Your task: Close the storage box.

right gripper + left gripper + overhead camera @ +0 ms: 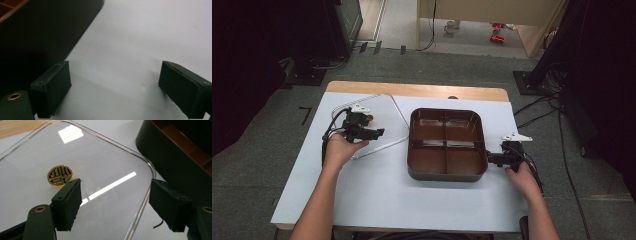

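A brown tray [447,172] with four compartments stands at the middle of the table, and nothing shows inside it. A clear plastic lid [384,112] lies flat to its left. In the left gripper view the lid [105,157] carries a round gold emblem [60,175]. My left gripper [379,132] hovers over the lid's near right part, open; the lid's rim runs below and between its jaws [118,203]. My right gripper [488,159] sits beside the tray's right wall, open over bare white surface [115,92], with the dark tray wall [37,37] at its left.
A white sheet [387,195] covers most of the wooden table [412,90]. Grey floor lies around it, with cables [537,112] at the right and dark equipment stands at the back left and right.
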The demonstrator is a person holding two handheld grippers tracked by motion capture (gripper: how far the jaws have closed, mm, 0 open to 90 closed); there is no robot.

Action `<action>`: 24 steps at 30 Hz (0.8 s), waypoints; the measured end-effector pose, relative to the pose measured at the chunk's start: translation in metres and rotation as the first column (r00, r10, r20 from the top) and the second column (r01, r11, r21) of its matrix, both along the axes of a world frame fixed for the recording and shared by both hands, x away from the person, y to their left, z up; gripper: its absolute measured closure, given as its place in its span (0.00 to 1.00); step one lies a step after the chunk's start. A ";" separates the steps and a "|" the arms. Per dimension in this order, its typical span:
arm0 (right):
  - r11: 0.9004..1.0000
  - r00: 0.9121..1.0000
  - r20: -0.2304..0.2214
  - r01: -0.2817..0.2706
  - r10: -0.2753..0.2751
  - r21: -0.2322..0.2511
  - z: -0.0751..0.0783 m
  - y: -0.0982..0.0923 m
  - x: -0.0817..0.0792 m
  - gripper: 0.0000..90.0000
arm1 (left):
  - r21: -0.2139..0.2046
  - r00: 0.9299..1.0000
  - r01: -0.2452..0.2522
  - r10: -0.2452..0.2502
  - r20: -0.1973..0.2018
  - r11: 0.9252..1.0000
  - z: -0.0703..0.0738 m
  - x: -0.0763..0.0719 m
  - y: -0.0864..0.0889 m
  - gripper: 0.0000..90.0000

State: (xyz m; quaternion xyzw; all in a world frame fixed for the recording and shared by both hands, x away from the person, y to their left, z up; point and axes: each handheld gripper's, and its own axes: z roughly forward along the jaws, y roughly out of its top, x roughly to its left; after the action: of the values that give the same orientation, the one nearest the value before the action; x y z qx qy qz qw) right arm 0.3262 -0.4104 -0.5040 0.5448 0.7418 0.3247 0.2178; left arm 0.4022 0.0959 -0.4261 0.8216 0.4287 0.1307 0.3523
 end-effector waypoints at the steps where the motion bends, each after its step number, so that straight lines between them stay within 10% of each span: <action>1: 1.000 1.000 0.000 0.000 0.000 0.000 0.000 0.000 0.000 0.11 | -0.004 1.000 0.000 0.000 0.006 1.000 0.001 0.001 0.000 0.29; 14: 1.000 1.000 0.000 0.000 0.000 0.000 0.000 0.000 0.000 0.11 | -0.021 0.999 -0.040 0.041 0.010 0.999 -0.017 0.039 0.010 0.32; 24: 1.000 1.000 0.000 0.000 0.000 0.000 0.000 0.000 0.000 0.11 | 0.055 0.991 -0.132 0.130 0.036 0.990 -0.039 0.059 0.020 0.39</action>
State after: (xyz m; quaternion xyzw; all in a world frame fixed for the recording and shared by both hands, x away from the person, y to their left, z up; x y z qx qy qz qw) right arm 0.3262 -0.4103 -0.5040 0.5449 0.7418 0.3245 0.2177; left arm 0.4611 0.1163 -0.4654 0.7991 0.4721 0.1791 0.3262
